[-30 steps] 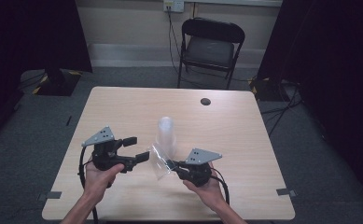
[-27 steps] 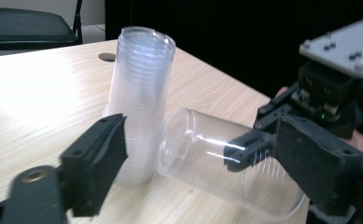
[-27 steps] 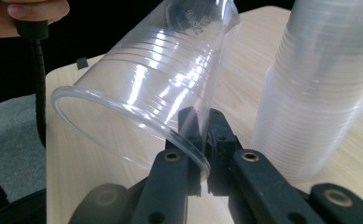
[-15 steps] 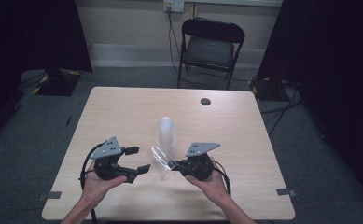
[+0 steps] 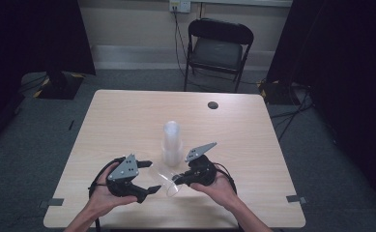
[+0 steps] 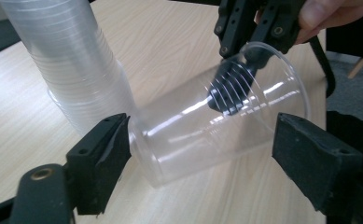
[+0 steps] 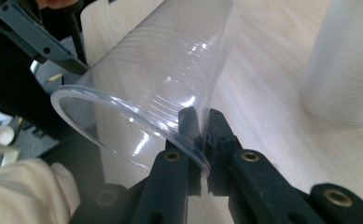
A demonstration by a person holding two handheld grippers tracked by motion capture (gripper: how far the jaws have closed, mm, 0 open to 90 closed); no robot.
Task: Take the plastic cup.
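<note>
A single clear plastic cup (image 5: 165, 180) lies on its side just above the table, near the front edge. My right gripper (image 7: 200, 126) is shut on the cup's rim (image 7: 123, 116), one pad inside and one outside. The left gripper (image 6: 205, 140) stands open, and its jaws have just been opening. The cup's body (image 6: 202, 126) lies between them, with the right-hand pad (image 6: 310, 163) clearly apart from it. A tall upright stack of clear cups (image 5: 172, 140) stands just behind both grippers, mid-table.
The wooden table (image 5: 272, 159) has a small dark disc (image 5: 213, 105) at its back right. A black folding chair (image 5: 219, 46) stands beyond the far edge. Cables trail from both grippers toward the table's front edge.
The left gripper has come lower and nearer the front edge, and its jaws now flank the cup. The right gripper has held still with the cup's rim in it.
</note>
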